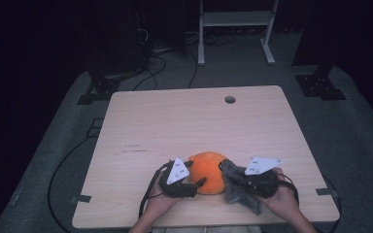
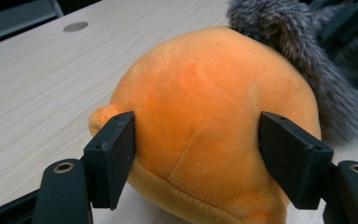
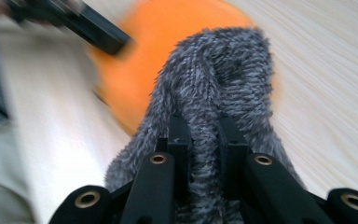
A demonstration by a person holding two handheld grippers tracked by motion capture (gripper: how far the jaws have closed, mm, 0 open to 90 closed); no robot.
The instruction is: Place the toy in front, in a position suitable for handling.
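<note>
Two grippers at work on an orange plush toy and a grey fluffy cloth, low in the middle of the high view.

At the left, the left gripper (image 1: 200, 183) has its jaws spread wide on both sides of the orange plush toy (image 1: 207, 172); they are at its flanks but seem not to press it yet. The toy sits on the table (image 1: 175, 126) near the front edge. To its right, the grey fluffy cloth (image 3: 214, 88) leans against the toy, and the right gripper (image 3: 200, 140) has its jaws closed on a fold of it. I judge the cloth is secured, while gripping the toy is not yet done; the right gripper view is blurred, so the contact is uncertain.
</note>
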